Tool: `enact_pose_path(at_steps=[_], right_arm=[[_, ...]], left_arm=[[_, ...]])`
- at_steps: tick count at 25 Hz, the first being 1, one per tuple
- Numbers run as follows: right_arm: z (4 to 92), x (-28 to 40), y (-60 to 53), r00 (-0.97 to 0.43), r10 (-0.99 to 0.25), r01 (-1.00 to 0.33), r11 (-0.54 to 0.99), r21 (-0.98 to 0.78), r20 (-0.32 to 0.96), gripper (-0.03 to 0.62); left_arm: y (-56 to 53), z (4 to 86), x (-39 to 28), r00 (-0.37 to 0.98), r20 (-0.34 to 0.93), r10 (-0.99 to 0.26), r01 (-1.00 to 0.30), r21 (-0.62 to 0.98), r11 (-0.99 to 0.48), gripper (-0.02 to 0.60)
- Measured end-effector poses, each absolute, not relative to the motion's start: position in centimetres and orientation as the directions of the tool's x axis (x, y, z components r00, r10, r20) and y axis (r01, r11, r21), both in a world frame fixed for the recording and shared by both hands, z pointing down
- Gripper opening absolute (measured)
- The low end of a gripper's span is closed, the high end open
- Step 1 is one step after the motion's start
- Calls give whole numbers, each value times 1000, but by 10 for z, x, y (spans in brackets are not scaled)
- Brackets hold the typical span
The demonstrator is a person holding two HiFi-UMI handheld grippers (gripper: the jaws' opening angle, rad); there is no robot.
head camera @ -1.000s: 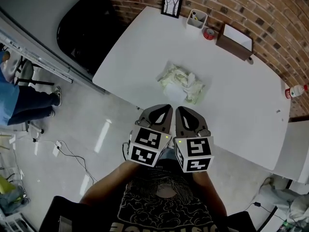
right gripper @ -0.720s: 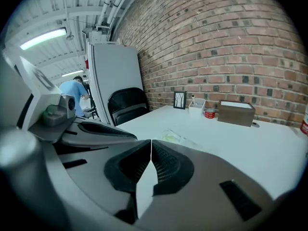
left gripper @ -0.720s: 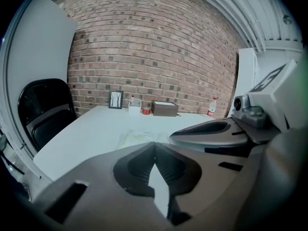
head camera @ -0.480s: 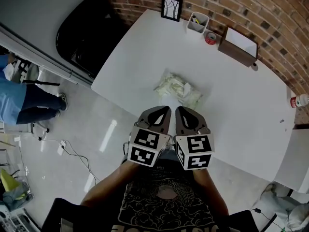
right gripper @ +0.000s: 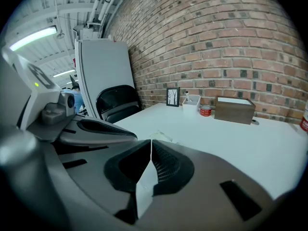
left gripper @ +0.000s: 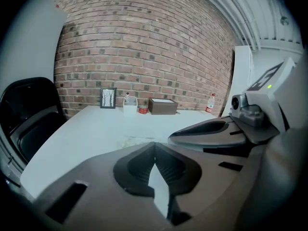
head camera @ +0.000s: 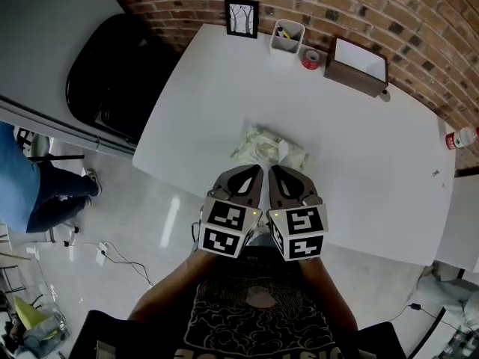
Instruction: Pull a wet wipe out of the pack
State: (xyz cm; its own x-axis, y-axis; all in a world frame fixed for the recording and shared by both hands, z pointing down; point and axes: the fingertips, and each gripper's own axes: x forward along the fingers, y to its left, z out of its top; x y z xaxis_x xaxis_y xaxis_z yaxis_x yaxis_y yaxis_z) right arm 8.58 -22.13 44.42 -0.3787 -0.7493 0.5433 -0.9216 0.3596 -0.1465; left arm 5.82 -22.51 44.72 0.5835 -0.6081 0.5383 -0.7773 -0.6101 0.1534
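Observation:
A crumpled pale green and white wet wipe pack [head camera: 268, 148] lies on the white table [head camera: 359, 148], close to its near edge. My left gripper [head camera: 257, 170] and right gripper [head camera: 275, 169] are held side by side just short of the pack, above the table's front edge. Both are shut with nothing between the jaws. In the left gripper view the fingertips meet at the left gripper [left gripper: 154, 144], and only a sliver of the pack [left gripper: 136, 139] shows over them. The right gripper [right gripper: 151, 141] likewise hides most of the pack [right gripper: 161, 135].
Along the brick wall stand a framed picture [head camera: 242, 17], a white pen holder [head camera: 287, 36], a red tape roll [head camera: 310, 57] and a brown box [head camera: 359, 66]. A bottle [head camera: 459, 137] sits at the far right edge. A black chair [head camera: 112, 73] is left of the table; a person in blue [head camera: 22, 193] stands further left.
Both grippers have come forward toward the pack, so the gap to it has shrunk. They stay shut and side by side. The person at left has drifted toward the frame's edge.

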Motion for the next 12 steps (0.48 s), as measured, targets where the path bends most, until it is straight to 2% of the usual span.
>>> enact_pose_path(at_steps=[12], right_arm=[[460, 84, -245, -220, -766, -974, 208, -91, 604, 20]], left_arm=[[-252, 462, 58, 689, 552, -470, -654, 195, -731, 11]])
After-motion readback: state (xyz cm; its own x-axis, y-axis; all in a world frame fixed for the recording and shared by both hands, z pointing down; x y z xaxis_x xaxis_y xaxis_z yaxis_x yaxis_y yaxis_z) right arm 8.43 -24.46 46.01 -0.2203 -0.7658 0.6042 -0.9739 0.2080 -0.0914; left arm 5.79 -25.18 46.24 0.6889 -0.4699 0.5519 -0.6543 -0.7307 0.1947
